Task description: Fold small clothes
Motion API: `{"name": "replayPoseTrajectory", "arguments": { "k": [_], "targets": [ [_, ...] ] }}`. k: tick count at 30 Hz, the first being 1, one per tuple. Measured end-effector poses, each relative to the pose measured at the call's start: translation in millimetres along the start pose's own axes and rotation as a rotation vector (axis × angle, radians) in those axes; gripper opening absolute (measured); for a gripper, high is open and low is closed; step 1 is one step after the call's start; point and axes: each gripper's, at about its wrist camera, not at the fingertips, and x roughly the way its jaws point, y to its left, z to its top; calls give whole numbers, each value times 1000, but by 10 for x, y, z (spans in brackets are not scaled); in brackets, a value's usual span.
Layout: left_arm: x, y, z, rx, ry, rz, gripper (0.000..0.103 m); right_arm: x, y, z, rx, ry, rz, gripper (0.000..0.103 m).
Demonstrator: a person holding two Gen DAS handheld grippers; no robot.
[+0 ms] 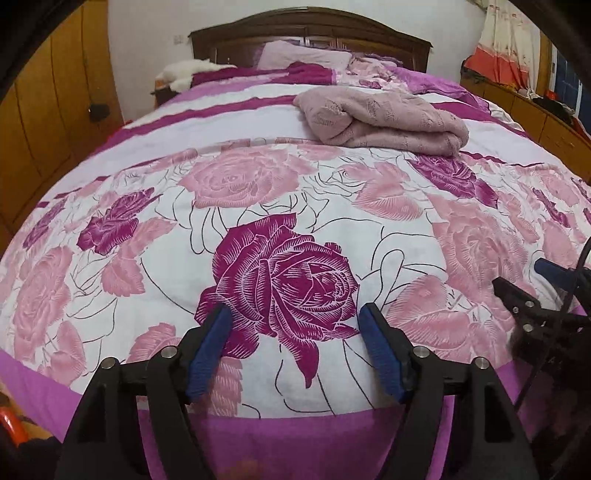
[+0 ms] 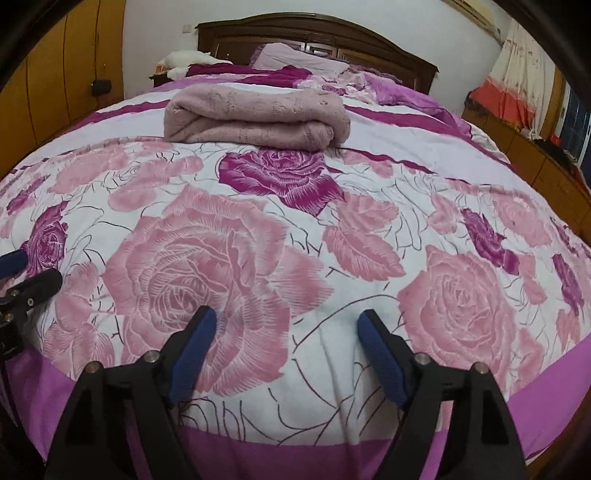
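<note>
A folded dusty-pink fleecy cloth [image 1: 384,122] lies on the rose-patterned bedspread [image 1: 166,280] toward the far half of the bed; in the right wrist view the same cloth [image 2: 258,120] sits straight ahead, past the roses. My left gripper [image 1: 293,314] hovers over a dark magenta rose near the foot of the bed, open, with nothing between its blue pads. My right gripper [image 2: 286,317] hangs over a pale pink rose on the bedspread [image 2: 369,350], open and empty. Each gripper shows at the edge of the other's view. Both are well short of the cloth.
A dark wooden headboard [image 1: 310,33] and pillows [image 1: 303,55] stand at the far end. Wooden wardrobes [image 1: 40,110] line the left wall. A low wooden cabinet [image 1: 546,118] with clutter and a curtain [image 1: 506,40] run along the right side.
</note>
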Motion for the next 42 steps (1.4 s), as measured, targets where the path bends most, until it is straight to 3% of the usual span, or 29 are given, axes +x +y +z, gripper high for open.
{"name": "replayPoseTrajectory", "arguments": {
  "k": [16,42],
  "targets": [
    [81,-73,23,10,-45,28,67,21,-33,-38,11,-32,26,83],
    [84,-98,23,18,-53,29,70,55,15,3,15,-37,16,84]
  ]
}}
